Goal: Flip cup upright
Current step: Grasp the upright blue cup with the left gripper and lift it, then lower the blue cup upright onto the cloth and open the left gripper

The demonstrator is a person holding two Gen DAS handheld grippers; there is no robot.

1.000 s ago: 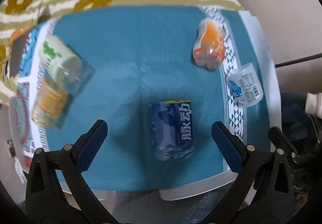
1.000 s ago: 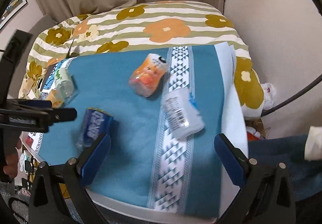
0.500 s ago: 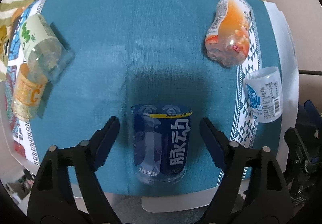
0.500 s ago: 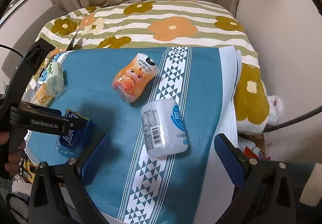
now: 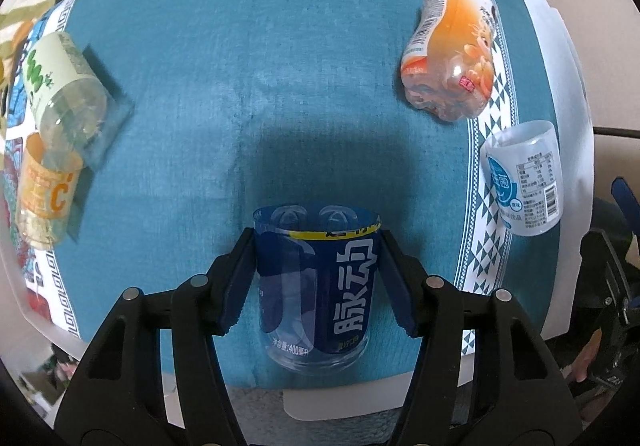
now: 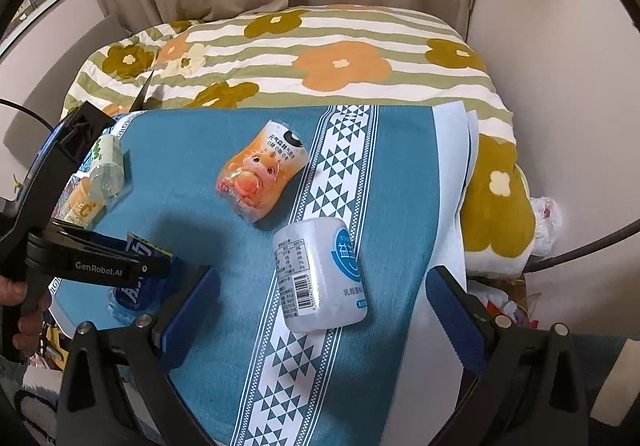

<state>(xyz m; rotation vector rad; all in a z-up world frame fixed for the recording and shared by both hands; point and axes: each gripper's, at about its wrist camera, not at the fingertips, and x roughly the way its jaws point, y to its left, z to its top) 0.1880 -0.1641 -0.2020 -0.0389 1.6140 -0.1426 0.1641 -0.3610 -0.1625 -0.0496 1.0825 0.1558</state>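
A dark blue cup (image 5: 316, 286) with white characters lies on its side near the front edge of the teal cloth, open mouth pointing away from me. My left gripper (image 5: 316, 246) is shut on it, one pad on each side. In the right wrist view the blue cup (image 6: 136, 282) shows partly behind the left gripper. My right gripper (image 6: 320, 298) is open and empty, above a white cup (image 6: 320, 278) lying on its side.
An orange cartoon cup (image 5: 452, 53) lies on its side at back right, and the white cup (image 5: 524, 177) at right. A green cup (image 5: 60, 85) and an orange "C" cup (image 5: 44, 197) lie at left. The table edge (image 5: 340, 394) is close in front; bedding (image 6: 320, 57) lies behind.
My left gripper moved forward around the blue cup and closed on its sides. My right gripper shifted slightly and stayed open.
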